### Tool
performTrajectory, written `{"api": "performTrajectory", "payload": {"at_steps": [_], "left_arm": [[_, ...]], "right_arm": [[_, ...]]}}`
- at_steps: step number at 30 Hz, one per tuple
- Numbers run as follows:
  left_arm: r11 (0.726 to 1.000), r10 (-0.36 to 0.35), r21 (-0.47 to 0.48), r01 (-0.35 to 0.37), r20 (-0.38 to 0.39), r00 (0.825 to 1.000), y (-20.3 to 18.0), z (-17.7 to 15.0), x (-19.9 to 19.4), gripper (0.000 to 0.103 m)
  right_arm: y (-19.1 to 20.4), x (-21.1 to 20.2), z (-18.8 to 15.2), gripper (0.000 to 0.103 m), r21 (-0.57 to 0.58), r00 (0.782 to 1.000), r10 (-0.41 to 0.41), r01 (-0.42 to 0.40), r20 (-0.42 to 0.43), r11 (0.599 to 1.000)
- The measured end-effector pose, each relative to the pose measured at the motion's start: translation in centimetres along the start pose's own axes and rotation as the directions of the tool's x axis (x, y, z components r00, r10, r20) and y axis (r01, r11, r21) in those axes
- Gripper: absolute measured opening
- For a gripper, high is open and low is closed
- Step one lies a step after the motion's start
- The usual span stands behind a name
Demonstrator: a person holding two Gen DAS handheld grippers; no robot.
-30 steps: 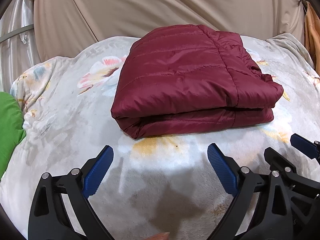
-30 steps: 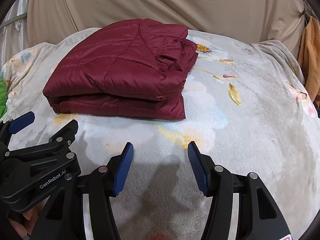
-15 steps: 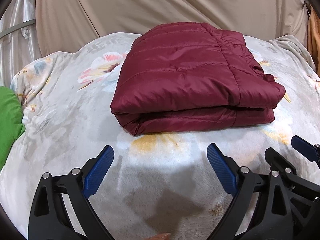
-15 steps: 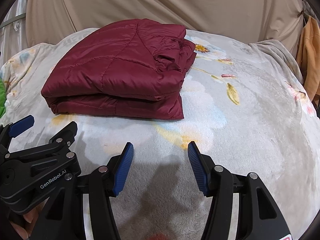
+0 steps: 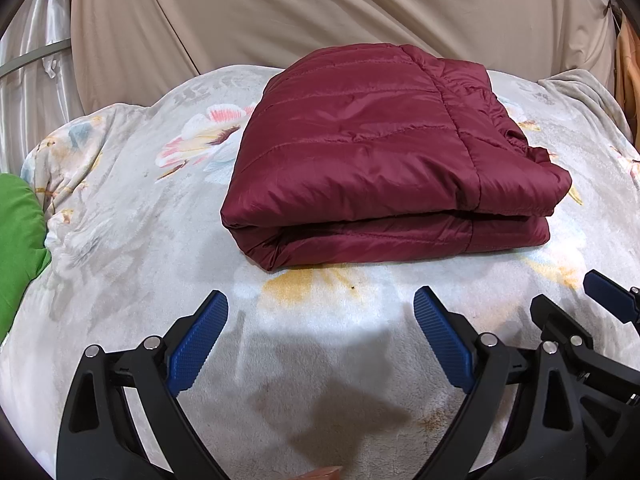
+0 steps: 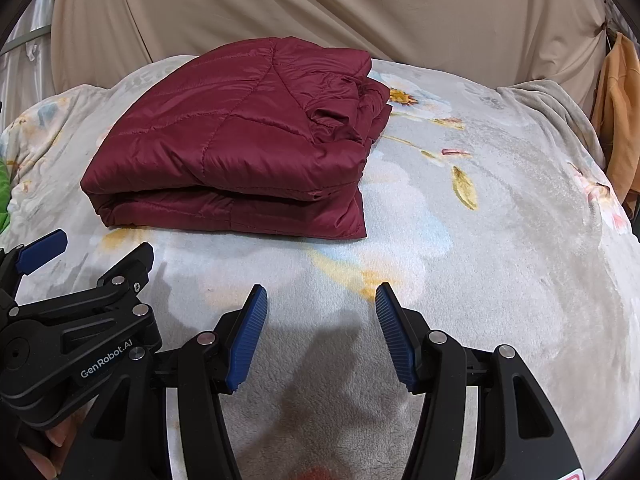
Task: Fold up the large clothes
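Observation:
A maroon quilted jacket (image 5: 376, 160) lies folded into a thick rectangle on a floral blanket (image 5: 132, 208). It also shows in the right wrist view (image 6: 240, 148), up and to the left. My left gripper (image 5: 320, 312) is open and empty, held just short of the jacket's near edge. My right gripper (image 6: 320, 304) is open and empty, a little to the right of the jacket's near corner. The two grippers are side by side; each appears at the edge of the other's view.
The blanket (image 6: 500, 220) covers a bed. A beige sheet (image 5: 320, 12) hangs behind it. A green cloth (image 5: 18, 248) lies at the left edge. An orange garment (image 6: 618, 120) hangs at the far right.
Both views have drifted slightly back and up from the jacket. The jacket has not moved and both grippers stay open.

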State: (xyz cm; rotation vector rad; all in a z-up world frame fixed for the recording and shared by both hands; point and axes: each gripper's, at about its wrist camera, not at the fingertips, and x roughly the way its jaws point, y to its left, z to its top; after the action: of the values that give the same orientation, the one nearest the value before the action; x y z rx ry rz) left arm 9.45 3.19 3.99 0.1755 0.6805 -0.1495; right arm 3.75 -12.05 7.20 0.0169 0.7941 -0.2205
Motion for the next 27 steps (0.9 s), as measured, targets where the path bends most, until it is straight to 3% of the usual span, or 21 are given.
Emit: {"api": "performTrajectory", "payload": {"at_steps": [27], "left_arm": [[1.0,0.002,0.002,-0.002,0.0,1.0,-0.04,-0.01,-0.06,0.09]], "right_arm": [[-0.25,-0.05,0.02,0.056,-0.003,1.0,-0.013,0.013,0.0,1.0]]}}
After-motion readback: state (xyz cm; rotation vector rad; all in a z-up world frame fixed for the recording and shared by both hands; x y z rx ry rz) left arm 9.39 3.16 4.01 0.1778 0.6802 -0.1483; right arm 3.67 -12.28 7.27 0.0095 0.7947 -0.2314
